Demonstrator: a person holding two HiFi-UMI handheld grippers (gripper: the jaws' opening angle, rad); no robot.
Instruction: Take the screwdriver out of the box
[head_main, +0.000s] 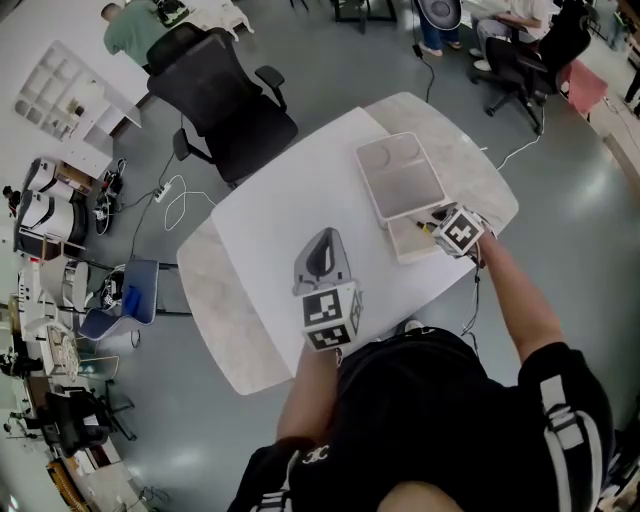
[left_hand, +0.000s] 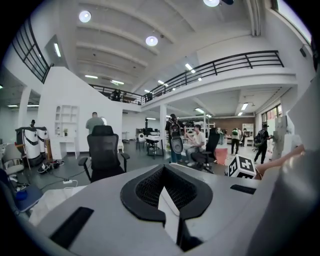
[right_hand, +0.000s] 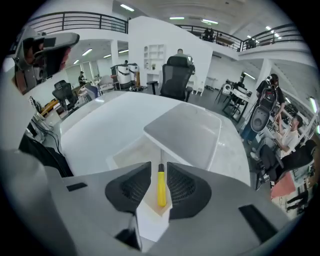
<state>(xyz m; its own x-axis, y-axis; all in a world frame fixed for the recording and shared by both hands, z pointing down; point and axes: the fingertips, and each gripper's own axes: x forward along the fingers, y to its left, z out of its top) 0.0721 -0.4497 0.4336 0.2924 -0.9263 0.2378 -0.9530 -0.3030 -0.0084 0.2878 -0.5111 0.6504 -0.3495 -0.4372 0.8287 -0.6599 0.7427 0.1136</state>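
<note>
We hold the right gripper (right_hand: 159, 169) with its fingers spread either side of the yellow screwdriver (right_hand: 161, 189), which lies between them in the box (right_hand: 131, 152), while our left gripper (left_hand: 165, 172), fingers pressed together on nothing, hangs over the table (head_main: 270, 210) well to their left.

Nothing readable for you to log in any view: no legible words, brand names, labels, numbers or signs anywhere in frame
</note>
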